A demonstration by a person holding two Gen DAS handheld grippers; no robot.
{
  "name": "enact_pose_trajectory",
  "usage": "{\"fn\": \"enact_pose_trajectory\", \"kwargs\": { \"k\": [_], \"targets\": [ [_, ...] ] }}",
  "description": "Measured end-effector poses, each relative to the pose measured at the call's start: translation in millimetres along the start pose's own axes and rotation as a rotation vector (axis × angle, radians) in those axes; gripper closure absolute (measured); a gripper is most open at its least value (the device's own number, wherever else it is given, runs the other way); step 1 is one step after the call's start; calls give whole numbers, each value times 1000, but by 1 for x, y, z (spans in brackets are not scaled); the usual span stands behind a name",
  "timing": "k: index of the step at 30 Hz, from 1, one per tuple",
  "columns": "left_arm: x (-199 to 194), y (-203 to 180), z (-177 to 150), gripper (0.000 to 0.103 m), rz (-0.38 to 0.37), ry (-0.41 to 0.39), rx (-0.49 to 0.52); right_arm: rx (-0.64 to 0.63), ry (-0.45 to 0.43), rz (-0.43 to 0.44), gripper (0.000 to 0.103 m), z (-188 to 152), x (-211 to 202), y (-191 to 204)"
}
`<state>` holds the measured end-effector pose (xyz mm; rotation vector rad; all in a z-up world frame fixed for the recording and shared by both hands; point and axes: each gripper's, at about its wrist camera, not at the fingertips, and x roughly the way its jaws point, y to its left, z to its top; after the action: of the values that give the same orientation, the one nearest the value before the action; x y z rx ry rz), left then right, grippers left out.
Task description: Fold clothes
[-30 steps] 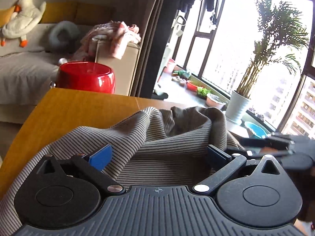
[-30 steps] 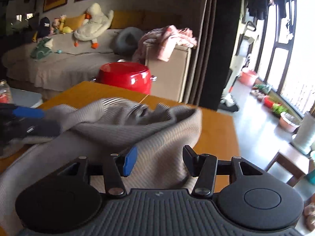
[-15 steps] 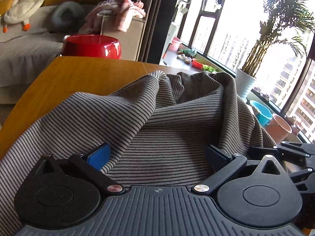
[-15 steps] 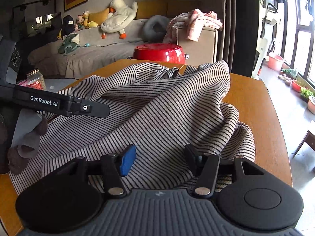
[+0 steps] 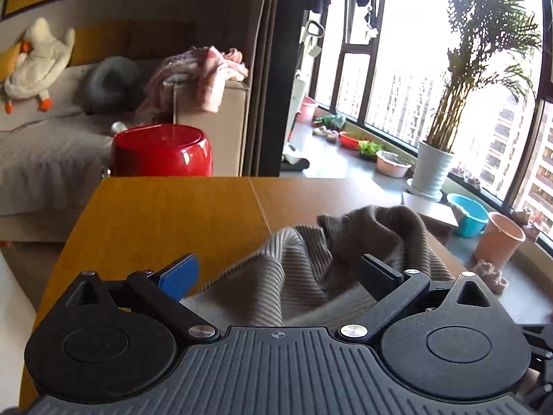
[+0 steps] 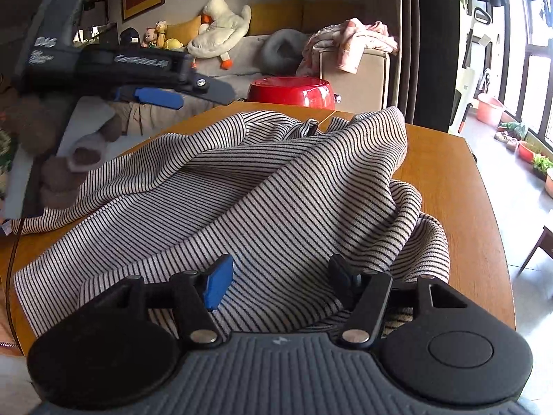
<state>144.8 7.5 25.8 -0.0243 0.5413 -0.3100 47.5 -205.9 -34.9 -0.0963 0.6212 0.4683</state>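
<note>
While its fingers stand spread at the bottom of the frame, the right gripper (image 6: 280, 285) hangs over the striped garment (image 6: 262, 186), which lies rumpled across the wooden table (image 6: 459, 186) at centre. The left gripper (image 5: 278, 276), jaws likewise apart and holding nothing, has the cloth bunched at lower right. A red pot (image 6: 292, 91) sits beyond, upper centre.

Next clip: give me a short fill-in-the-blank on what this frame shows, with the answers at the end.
1. The garment heaped on the wooden table has a ____ pattern.
2. The right gripper has its fingers ____, with fabric between them.
3. Beyond the table's far edge stands a ____ pot.
4. On the sofa lies a plush ____.

Answers: striped; open; red; duck
</note>
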Motion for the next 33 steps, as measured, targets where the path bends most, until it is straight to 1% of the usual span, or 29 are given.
{"fn": "enact_pose_trajectory", "kwargs": {
  "k": [2, 3, 4, 5, 6, 7, 9, 10, 12, 15, 16, 18, 19, 20, 21, 23, 26, 27, 29, 32, 33],
  "targets": [
    [28, 0, 8, 2, 2, 74, 34, 0, 0, 1, 40, -1, 0, 0],
    [44, 1, 8, 9, 0, 124, 51, -1, 1, 3, 40, 0, 0, 0],
    [58, 3, 7, 51, 17, 164, 67, -3, 2, 3, 40, 0, 0, 0],
    [71, 5, 6, 76, 33, 202, 84, -4, 2, 3, 39, 0, 0, 0],
    [78, 10, 6, 88, 46, 199, 103, -4, 3, 4, 39, 0, 0, 0],
    [86, 15, 6, 88, 60, 195, 122, -3, 3, 5, 39, 1, 1, -1],
    [93, 28, 14, 89, 134, 142, 126, -3, 4, 6, 39, 1, 1, -1],
    [96, 39, 21, 89, 152, 120, 90, -5, 6, 6, 38, 1, 2, -1],
    [100, 56, 31, 88, 116, 100, 20, -14, 11, 4, 38, 1, 3, 0],
    [105, 57, 34, 86, 101, 73, 33, -24, 18, -2, 38, 3, 5, 3],
    [105, 55, 35, 82, 89, 73, 28, -16, 21, -1, 38, 6, 4, 2],
    [101, 56, 35, 77, 72, 66, -3, -5, 21, -5, 38, 15, 3, 0],
    [98, 57, 37, 66, 62, 62, -16, -18, -9, -28, 38, 26, 0, -2],
    [93, 57, 36, 59, 54, 60, -31, -30, -39, -50, 38, 36, -3, -5],
    [89, 59, 35, 50, 49, 55, -49, -42, -69, -78, 38, 48, -5, -7],
    [83, 58, 31, 48, 36, 67, -76, -56, -118, -171, 38, 73, 0, -17],
    [78, 55, 21, 48, -6, 92, -120, 13, -128, -284, 38, 104, 28, -37],
    [77, 54, 17, 48, -24, 99, -134, 39, -125, -313, 38, 113, 38, -44],
    [73, 50, 12, 47, -57, 100, -137, 67, -88, -339, 38, 119, 64, -53],
    [70, 49, 5, 43, -97, 102, -149, 86, 11, -344, 38, 115, 102, -60],
    [70, 51, 3, 42, -101, 97, -158, 87, 45, -336, 54, 111, 111, -62]
  ]
}}
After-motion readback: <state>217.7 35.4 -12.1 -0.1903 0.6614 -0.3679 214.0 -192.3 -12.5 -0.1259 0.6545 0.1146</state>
